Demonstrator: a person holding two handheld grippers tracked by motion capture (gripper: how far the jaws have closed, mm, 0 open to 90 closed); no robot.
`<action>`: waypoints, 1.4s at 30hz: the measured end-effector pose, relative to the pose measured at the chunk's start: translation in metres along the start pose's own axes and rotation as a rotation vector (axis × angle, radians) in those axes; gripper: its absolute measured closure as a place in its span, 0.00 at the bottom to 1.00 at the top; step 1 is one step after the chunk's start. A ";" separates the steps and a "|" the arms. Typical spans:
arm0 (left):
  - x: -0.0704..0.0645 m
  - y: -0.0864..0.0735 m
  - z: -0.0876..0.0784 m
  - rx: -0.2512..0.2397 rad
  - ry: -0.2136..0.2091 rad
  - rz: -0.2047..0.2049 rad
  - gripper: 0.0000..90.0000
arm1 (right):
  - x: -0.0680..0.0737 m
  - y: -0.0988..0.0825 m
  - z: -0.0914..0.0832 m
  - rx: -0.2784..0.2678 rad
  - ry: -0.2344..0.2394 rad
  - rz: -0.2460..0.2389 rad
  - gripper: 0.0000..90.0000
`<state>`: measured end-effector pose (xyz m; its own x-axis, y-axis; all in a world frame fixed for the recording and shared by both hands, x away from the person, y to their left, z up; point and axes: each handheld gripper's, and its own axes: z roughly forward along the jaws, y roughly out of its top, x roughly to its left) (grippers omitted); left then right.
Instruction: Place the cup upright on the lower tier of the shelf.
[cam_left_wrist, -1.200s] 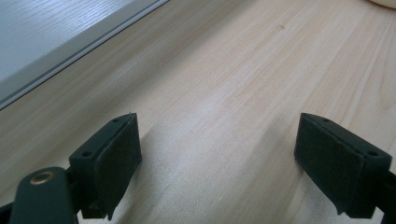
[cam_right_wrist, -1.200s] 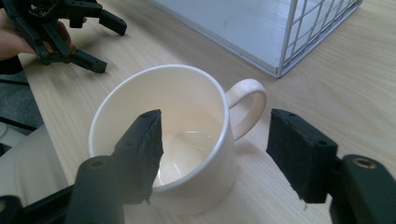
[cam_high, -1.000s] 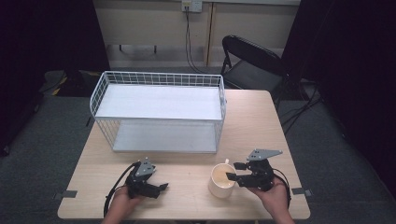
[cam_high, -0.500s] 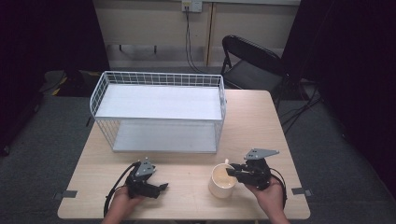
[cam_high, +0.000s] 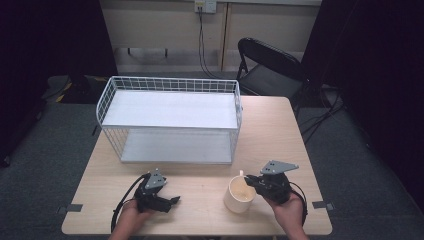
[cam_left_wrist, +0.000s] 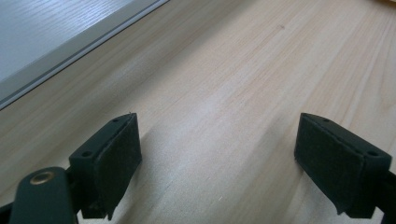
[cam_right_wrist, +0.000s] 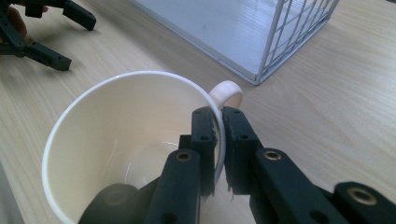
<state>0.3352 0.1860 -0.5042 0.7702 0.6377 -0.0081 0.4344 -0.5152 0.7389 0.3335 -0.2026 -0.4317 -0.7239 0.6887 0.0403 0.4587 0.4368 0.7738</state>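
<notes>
While the right hand does the work, the scene reads from left to right like this:

Left gripper (cam_high: 159, 199): it rests low on the table (cam_high: 280, 135) near the front edge, well apart from the cup. In the left gripper view its two pads (cam_left_wrist: 114, 154) stand wide apart with only bare wood between them, so it holds nothing.

Wire basket (cam_high: 170, 120): white, two shelves, standing at the back middle of the table, clear of both grippers. The likely goal is a shelf in it, though that is a judgement.

Cup (cam_high: 241, 192): cream, upright and empty, on the table near the front, right of centre, just in front of the basket's right corner. Its handle (cam_right_wrist: 227, 93) points away from the hand holding the right gripper.

Right gripper (cam_high: 255, 182): its jaws have just been closing and now pinch the cup's rim, one jaw inside the wall and one outside, next to the handle, as the right gripper view shows.

Doing it well: a rim pinch is a narrow hold, so the cup may swing. Lift straight and slowly, keep the cup upright, check it hangs steady before moving it, and clear the basket's wire edge.

Left hand's part: stay still and out of the path.
</notes>
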 end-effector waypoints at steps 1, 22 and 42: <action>0.000 0.000 0.000 0.000 0.000 0.000 0.16 | 0.001 0.000 0.000 0.000 0.002 -0.005 0.94; 0.000 0.000 0.000 0.000 0.000 0.000 0.16 | 0.002 0.015 0.007 -0.040 0.020 0.017 0.94; 0.000 0.000 0.000 0.001 -0.001 0.001 0.16 | 0.002 0.028 0.010 -0.055 0.027 0.026 0.94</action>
<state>0.3352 0.1859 -0.5042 0.7712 0.6366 -0.0075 0.4335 -0.5165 0.7385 0.3504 -0.1833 -0.4163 -0.7262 0.6832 0.0768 0.4486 0.3862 0.8060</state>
